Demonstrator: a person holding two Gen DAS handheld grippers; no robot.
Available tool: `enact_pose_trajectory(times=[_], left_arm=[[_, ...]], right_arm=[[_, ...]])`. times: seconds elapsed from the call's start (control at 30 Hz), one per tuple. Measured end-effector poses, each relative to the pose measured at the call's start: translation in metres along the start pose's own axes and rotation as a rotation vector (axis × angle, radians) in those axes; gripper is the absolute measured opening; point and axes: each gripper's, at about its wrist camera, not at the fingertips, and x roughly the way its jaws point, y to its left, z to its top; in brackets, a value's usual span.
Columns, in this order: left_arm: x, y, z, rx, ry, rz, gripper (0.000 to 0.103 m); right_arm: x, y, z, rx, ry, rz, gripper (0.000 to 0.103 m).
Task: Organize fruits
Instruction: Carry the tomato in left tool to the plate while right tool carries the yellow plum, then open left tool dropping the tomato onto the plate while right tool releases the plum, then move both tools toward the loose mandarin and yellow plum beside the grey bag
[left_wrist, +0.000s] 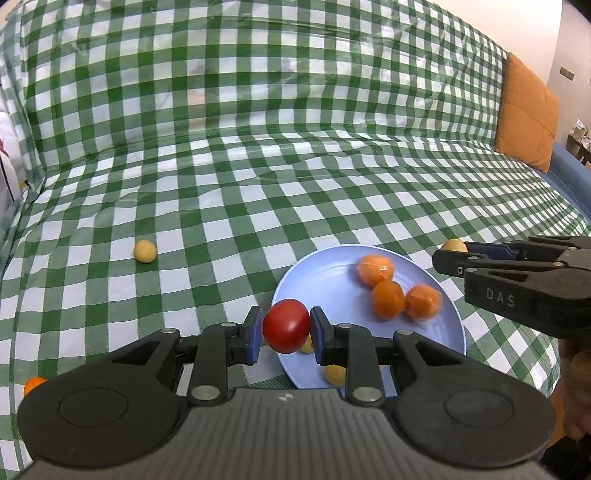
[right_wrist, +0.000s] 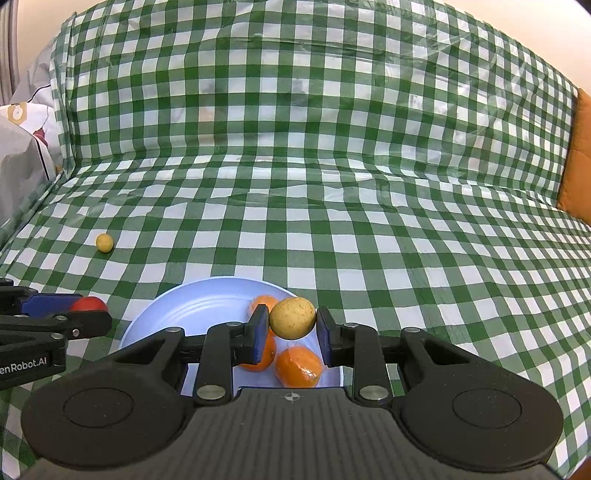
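My left gripper (left_wrist: 286, 328) is shut on a red tomato (left_wrist: 286, 325) and holds it over the near left rim of the light blue plate (left_wrist: 325, 273). Three wrapped oranges (left_wrist: 388, 299) lie in the plate, and two small yellow fruits (left_wrist: 334, 374) show under my fingers. My right gripper (right_wrist: 292, 323) is shut on a yellow fruit (right_wrist: 292, 318) above the plate (right_wrist: 207, 299), over the oranges (right_wrist: 298, 367). The right gripper also shows in the left wrist view (left_wrist: 448, 258), and the left one in the right wrist view (right_wrist: 92, 314).
A loose yellow fruit (left_wrist: 144, 251) lies on the green checked cloth at the left; it also shows in the right wrist view (right_wrist: 104, 242). A small orange (left_wrist: 34, 384) lies at the near left. An orange cushion (left_wrist: 524, 114) stands at the far right.
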Motion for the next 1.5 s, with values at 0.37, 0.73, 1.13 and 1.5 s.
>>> enact_pose_trajectory(times=[0.37, 0.73, 1.13, 1.5], left_arm=[[0.007, -0.014, 0.000, 0.024, 0.003, -0.023, 0.030], [0.010, -0.024, 0.000, 0.035, 0.004, -0.039, 0.030], [0.010, -0.029, 0.001, 0.037, -0.005, -0.081, 0.033], [-0.004, -0.013, 0.002, 0.009, -0.037, -0.053, 0.037]], right_arm=[[0.002, -0.001, -0.003, -0.019, 0.025, 0.009, 0.029], [0.003, 0.000, -0.005, -0.036, 0.040, 0.014, 0.029], [0.006, 0.001, -0.006, -0.042, 0.057, 0.018, 0.030], [0.003, 0.006, -0.002, -0.018, 0.039, -0.004, 0.043]])
